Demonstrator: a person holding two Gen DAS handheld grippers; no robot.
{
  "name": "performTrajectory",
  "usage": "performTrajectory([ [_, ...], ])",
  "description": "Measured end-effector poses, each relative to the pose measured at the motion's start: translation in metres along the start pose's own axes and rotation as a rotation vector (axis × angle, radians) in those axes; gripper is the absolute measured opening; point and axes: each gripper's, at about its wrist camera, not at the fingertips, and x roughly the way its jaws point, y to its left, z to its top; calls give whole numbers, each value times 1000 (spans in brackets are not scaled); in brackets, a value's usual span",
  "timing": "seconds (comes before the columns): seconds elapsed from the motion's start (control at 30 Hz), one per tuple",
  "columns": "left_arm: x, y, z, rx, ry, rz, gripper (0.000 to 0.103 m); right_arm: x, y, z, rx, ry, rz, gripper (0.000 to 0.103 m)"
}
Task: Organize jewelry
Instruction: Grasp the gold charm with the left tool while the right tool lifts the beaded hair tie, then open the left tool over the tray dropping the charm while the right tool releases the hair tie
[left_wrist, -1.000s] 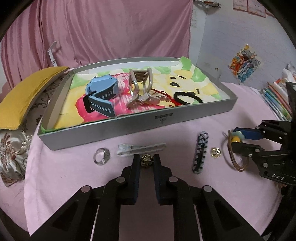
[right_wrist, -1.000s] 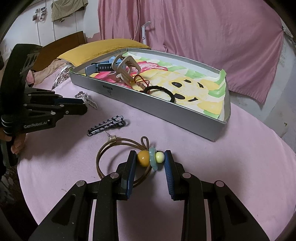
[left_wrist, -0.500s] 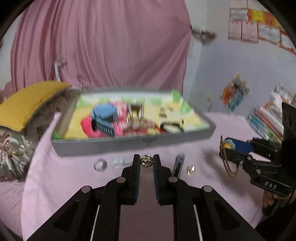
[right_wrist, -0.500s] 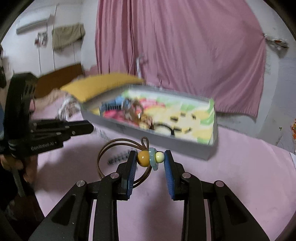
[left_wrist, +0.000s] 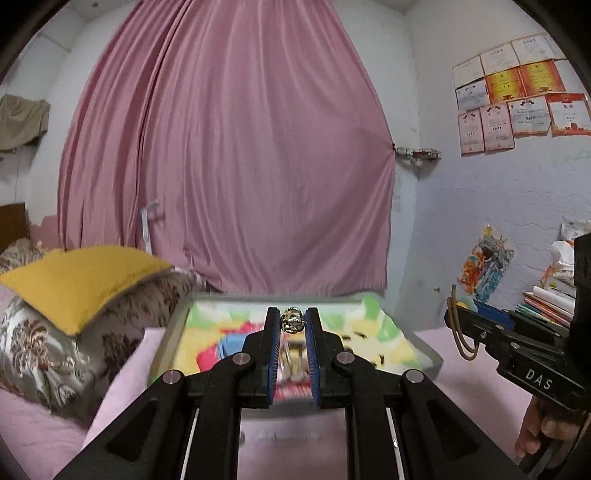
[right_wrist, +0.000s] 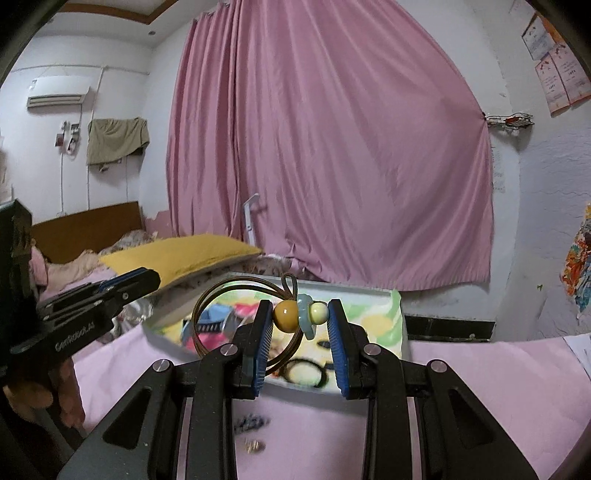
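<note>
- Shallow grey metal tray with a cartoon-print liner (left_wrist: 173, 332) is sitting on the pink-clothed table (right_wrist: 480, 369); every place below is given relative to this tray. Its contents are blurring; a blue strap shape is showing inside, and nothing finer can be told.
- Right gripper (right_wrist: 300, 314) is hanging level above the tray's near wall, pointing across it. Its blue-padded fingers (right_wrist: 263, 332) are clamping on the beads of a brown cord hair loop with amber, pale-blue and cream beads (right_wrist: 284, 314); the cord is hanging free on the left.
- Handling, as I judge it: the cord is limp and light and the beads are hard and slick, so the bead cluster is making the better hold.
- Left gripper (left_wrist: 291, 320) is hovering level above the tray's near half, fingers pinching a small gold knotted stud or charm (left_wrist: 291, 319) at the very tips.
- Judgement: it is tiny, rigid and light, likely to slip from so shallow a pinch.
- Small pieces in front of the tray are lying on the cloth, a dark beaded strip (right_wrist: 252, 421) and a small gold stud (right_wrist: 255, 446) among them.
</note>
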Motion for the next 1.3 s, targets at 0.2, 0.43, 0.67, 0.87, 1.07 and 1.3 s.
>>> performTrajectory([
  [0.2, 19, -2, 7, 24, -49, 4, 13, 28, 1, 12, -13, -17, -31, 26],
  [0.43, 50, -3, 6, 2, -2, -14, 13, 70, -2, 14, -6, 45, -47, 26],
  [0.67, 85, 8, -3, -45, 189, -49, 13, 103, -11, 2, 26, 220, -37, 26],
  [0.87, 100, 9, -22, -50, 336, -90, 13, 119, -20, -13, 47, 341, -4, 26],
  [1.07, 102, 6, -27, -31, 377, -100, 13, 135, -19, -24, 43, 414, 20, 26],
  [1.3, 111, 6, -29, -30, 438, -92, 13, 141, -14, -28, 34, 467, 37, 26],
])
